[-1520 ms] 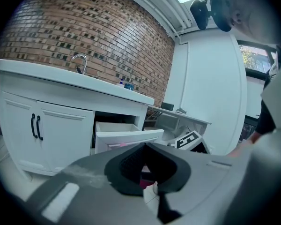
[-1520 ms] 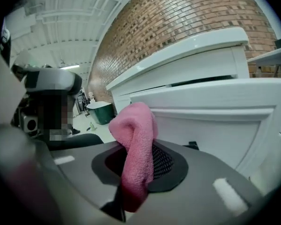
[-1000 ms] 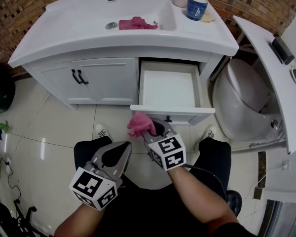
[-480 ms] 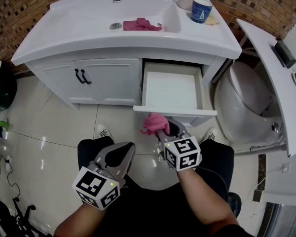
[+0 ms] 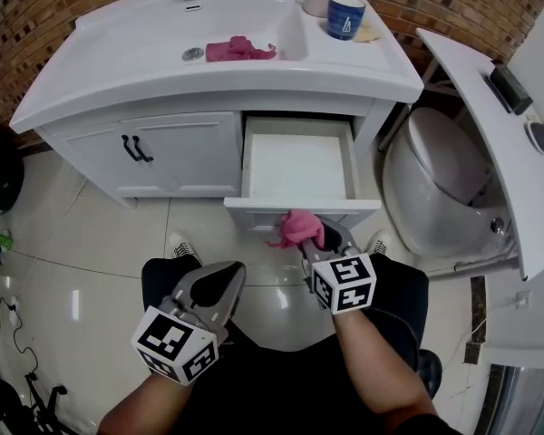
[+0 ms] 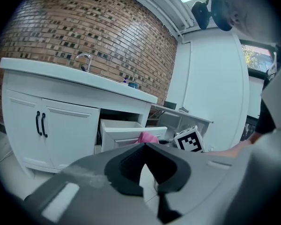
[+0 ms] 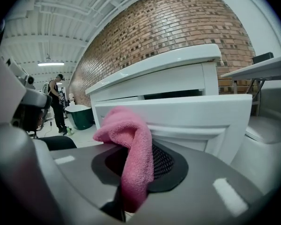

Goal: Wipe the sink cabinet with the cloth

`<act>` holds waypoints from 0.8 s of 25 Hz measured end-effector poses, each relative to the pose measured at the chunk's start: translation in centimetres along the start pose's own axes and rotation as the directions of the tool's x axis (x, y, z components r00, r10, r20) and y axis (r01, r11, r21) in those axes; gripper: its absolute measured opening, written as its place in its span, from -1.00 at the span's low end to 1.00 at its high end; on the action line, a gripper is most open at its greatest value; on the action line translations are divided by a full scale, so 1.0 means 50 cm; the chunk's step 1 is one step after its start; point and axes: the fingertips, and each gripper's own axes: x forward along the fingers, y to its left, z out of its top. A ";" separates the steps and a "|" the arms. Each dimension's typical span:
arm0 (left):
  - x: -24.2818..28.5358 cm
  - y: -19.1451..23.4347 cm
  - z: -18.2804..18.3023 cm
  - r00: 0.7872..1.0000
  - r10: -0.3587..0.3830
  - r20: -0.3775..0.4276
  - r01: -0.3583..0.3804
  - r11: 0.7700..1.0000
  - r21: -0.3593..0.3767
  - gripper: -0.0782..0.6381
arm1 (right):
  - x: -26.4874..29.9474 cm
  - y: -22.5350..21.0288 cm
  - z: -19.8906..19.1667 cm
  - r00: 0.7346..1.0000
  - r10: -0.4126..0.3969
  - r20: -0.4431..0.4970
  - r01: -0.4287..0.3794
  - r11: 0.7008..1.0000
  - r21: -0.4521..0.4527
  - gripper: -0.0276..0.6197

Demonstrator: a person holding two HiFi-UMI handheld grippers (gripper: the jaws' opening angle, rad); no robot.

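Hanging nearest the person, the left gripper (image 5: 225,277) had its jaws pressed together on nothing. Just beyond it, the right gripper (image 5: 321,237) pinched the pink cloth (image 5: 297,227), held right at the front of the open drawer (image 5: 295,166), below the sink cabinet's (image 5: 190,161) near edge and right of its middle. Farther off, a second cloth (image 5: 238,49) lay in the basin. Wiping looked barely begun, with the doors, top and drawer inside apparently left to do.
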 end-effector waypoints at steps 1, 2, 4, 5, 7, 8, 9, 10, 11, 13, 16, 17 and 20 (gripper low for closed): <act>0.004 -0.004 0.000 1.000 -0.003 -0.001 0.003 1.000 0.002 -0.76 | -0.006 -0.009 -0.001 1.000 -0.010 0.001 0.010 1.000 0.000 -0.65; 0.009 -0.008 0.000 1.000 -0.008 -0.003 0.008 1.000 0.005 -0.76 | -0.012 -0.020 -0.001 1.000 -0.020 0.002 0.020 1.000 0.004 -0.65; 0.018 -0.017 -0.002 1.000 -0.018 -0.007 0.019 1.000 0.009 -0.76 | -0.027 -0.042 -0.002 0.999 -0.040 0.006 0.040 0.999 0.020 -0.65; 0.022 -0.022 -0.002 1.000 -0.023 -0.008 0.023 1.000 0.011 -0.76 | -0.034 -0.053 -0.002 0.999 -0.050 0.008 0.050 0.998 0.028 -0.65; 0.030 -0.032 -0.002 0.999 -0.032 -0.011 0.032 0.999 0.015 -0.76 | -0.049 -0.075 -0.003 0.997 -0.072 0.010 0.072 0.997 0.043 -0.65; 0.034 -0.036 -0.002 0.999 -0.036 -0.013 0.036 0.999 0.017 -0.76 | -0.055 -0.086 -0.004 0.996 -0.084 0.010 0.083 0.995 0.049 -0.65; 0.038 -0.040 -0.002 0.999 -0.040 -0.014 0.040 0.999 0.018 -0.76 | -0.062 -0.096 -0.005 0.995 -0.095 0.010 0.094 0.994 0.055 -0.65; 0.041 -0.044 -0.002 0.999 -0.042 -0.015 0.043 0.999 0.020 -0.76 | -0.069 -0.107 -0.006 0.994 -0.106 0.010 0.105 0.993 0.060 -0.65; 0.044 -0.046 -0.001 0.999 -0.045 -0.016 0.045 0.999 0.022 -0.76 | -0.076 -0.118 -0.007 0.993 -0.118 0.010 0.117 0.991 0.067 -0.65; 0.048 -0.050 0.000 0.999 -0.047 -0.016 0.047 0.999 0.025 -0.76 | -0.092 -0.141 -0.006 0.990 -0.140 0.012 0.139 0.987 0.087 -0.65; 0.054 -0.055 0.002 0.999 -0.049 -0.017 0.049 0.998 0.027 -0.76 | -0.116 -0.167 -0.005 0.987 -0.159 0.012 0.156 0.980 0.125 -0.65; 0.055 -0.056 0.003 0.999 -0.049 -0.017 0.050 0.998 0.029 -0.76 | -0.123 -0.173 -0.005 0.987 -0.161 0.012 0.158 0.978 0.133 -0.65; 0.058 -0.058 0.004 0.999 -0.051 -0.018 0.051 0.998 0.031 -0.76 | -0.138 -0.188 -0.005 0.985 -0.174 0.013 0.170 0.973 0.154 -0.65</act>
